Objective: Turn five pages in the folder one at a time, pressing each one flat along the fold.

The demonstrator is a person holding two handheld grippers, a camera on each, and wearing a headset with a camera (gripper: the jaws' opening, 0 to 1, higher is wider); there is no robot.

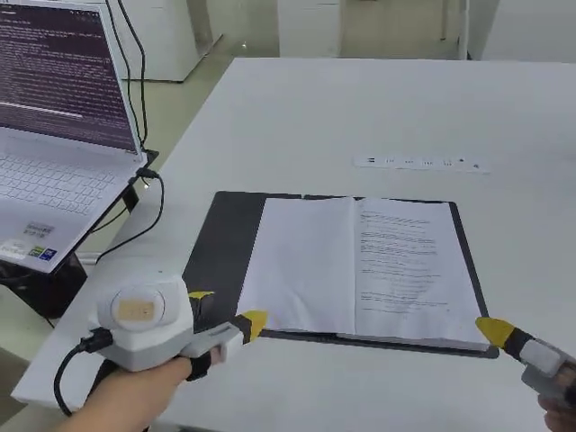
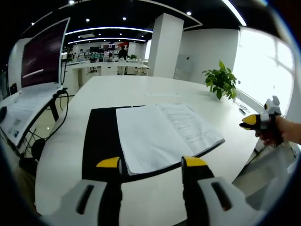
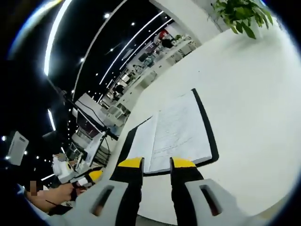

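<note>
One folder [image 1: 225, 245] lies open on the table [image 1: 360, 108], two pages showing. Two empty grippers flank its near edge: the left gripper [image 2: 151, 163] gapes wide, the right gripper [image 3: 157, 163] is narrowly parted. One laptop [image 1: 54, 117] stands left, and one power strip [image 1: 420, 163] lies beyond.

Laptop [image 1: 54, 135] and cables [image 1: 151, 209] left of folder [image 1: 360, 270]

This is a big open office. A long white table [image 1: 360, 108] holds a laptop [image 1: 54, 135] with black cables [image 1: 135, 54] and a white power strip [image 1: 421, 163]. A green plant [image 2: 221, 80] stands by a bright window [image 2: 258, 66]. Far back there are rows of desks [image 2: 108, 66], a white pillar [image 2: 164, 44] and long ceiling lights [image 2: 117, 30].
</note>
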